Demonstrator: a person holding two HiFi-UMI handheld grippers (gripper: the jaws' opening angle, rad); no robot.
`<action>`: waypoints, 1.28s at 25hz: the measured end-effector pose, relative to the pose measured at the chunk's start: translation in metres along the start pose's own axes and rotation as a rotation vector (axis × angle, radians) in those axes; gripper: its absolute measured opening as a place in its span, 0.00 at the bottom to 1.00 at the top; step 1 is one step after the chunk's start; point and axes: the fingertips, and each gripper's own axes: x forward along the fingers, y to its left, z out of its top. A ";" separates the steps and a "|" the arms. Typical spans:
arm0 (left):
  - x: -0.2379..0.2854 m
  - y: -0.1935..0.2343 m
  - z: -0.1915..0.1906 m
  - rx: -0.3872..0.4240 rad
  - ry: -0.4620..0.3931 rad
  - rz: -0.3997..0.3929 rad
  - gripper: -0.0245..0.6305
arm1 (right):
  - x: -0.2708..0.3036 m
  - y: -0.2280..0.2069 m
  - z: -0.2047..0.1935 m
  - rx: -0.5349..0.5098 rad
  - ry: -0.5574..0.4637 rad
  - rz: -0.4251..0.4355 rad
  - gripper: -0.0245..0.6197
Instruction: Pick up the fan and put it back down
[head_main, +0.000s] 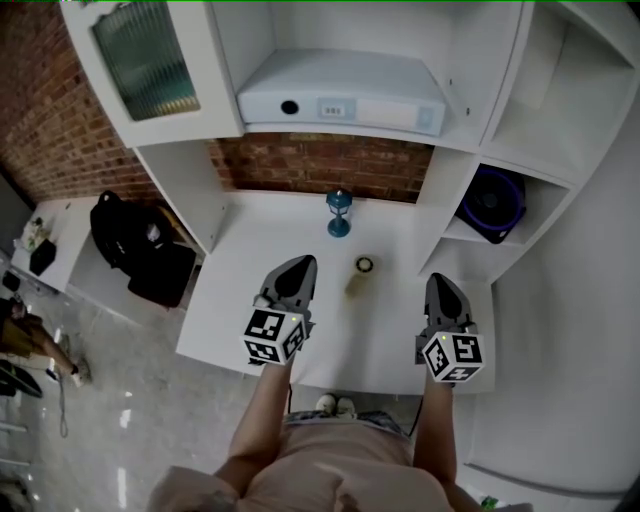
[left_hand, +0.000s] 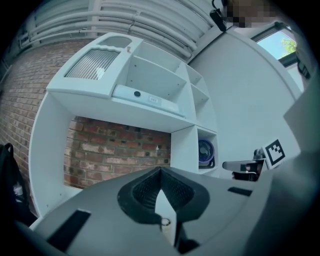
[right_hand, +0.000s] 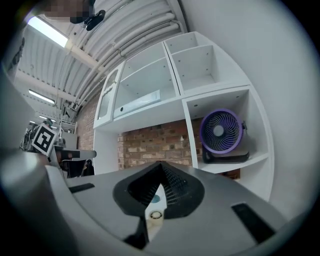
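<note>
The purple-rimmed fan (head_main: 492, 203) stands in the open cubby at the right of the white desk (head_main: 390, 330). In the right gripper view the fan (right_hand: 221, 131) faces me from its shelf, ahead and to the right. The left gripper view shows the fan (left_hand: 205, 151) small and far off. My left gripper (head_main: 303, 262) hovers over the desk's left half, jaws shut on nothing. Over the desk's right front, below the cubby, my right gripper (head_main: 440, 280) also has its jaws together and empty. Both point level at the shelving, well short of the fan.
A small blue lantern-shaped object (head_main: 339, 213) stands at the back of the desk before the brick wall. A pale cylinder (head_main: 362, 270) lies between the grippers. A white box unit (head_main: 340, 95) fills the upper shelf. A black bag (head_main: 135, 245) sits on the floor at left.
</note>
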 end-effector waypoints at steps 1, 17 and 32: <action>-0.002 0.001 0.001 0.000 -0.003 0.001 0.08 | -0.003 -0.001 0.001 -0.001 -0.003 -0.008 0.06; -0.024 0.008 -0.010 -0.044 0.018 0.020 0.08 | -0.022 0.007 -0.010 -0.064 0.034 -0.024 0.06; -0.025 0.010 -0.020 -0.065 0.039 0.012 0.08 | -0.024 0.007 -0.018 -0.055 0.055 -0.033 0.06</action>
